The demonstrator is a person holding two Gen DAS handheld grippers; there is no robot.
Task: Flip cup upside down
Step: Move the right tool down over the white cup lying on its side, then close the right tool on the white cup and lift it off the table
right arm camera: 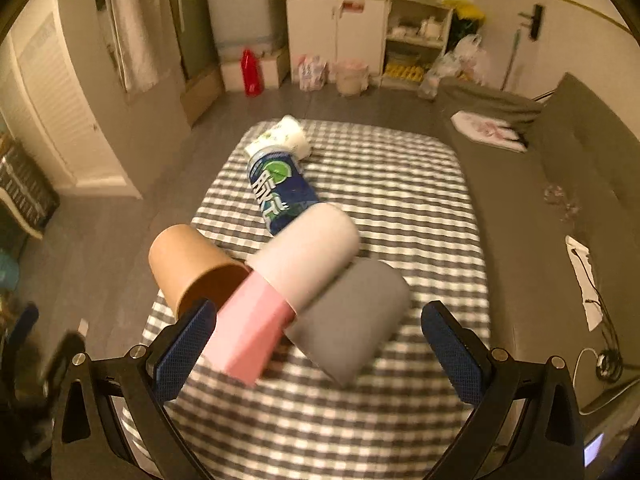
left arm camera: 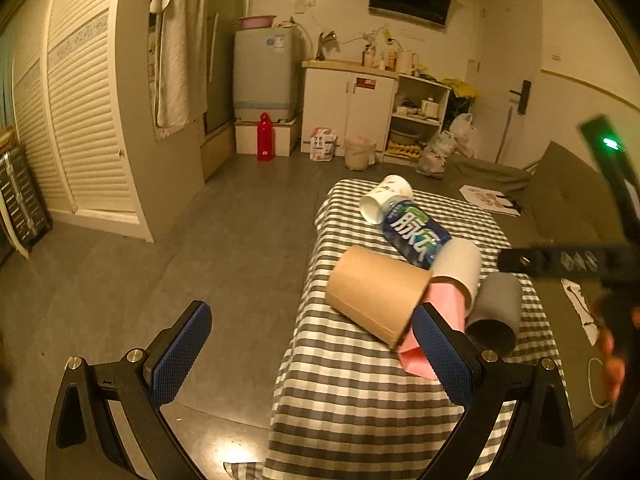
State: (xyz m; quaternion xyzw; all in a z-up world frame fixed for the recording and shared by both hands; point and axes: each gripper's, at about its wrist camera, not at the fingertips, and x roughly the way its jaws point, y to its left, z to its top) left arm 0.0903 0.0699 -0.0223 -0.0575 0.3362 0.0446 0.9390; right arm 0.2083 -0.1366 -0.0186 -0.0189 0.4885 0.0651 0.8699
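Left wrist view: the left gripper [left arm camera: 310, 354] has its jaws spread, holding nothing; a brown cup [left arm camera: 374, 294] lies on its side on the checked bench [left arm camera: 360, 408], just ahead of the right jaw. Right wrist view: the right gripper [right arm camera: 320, 352] has its jaws spread wide around a grey cup [right arm camera: 352, 320] and pink box [right arm camera: 250, 330]. Best to centre on one cup's wall before closing.
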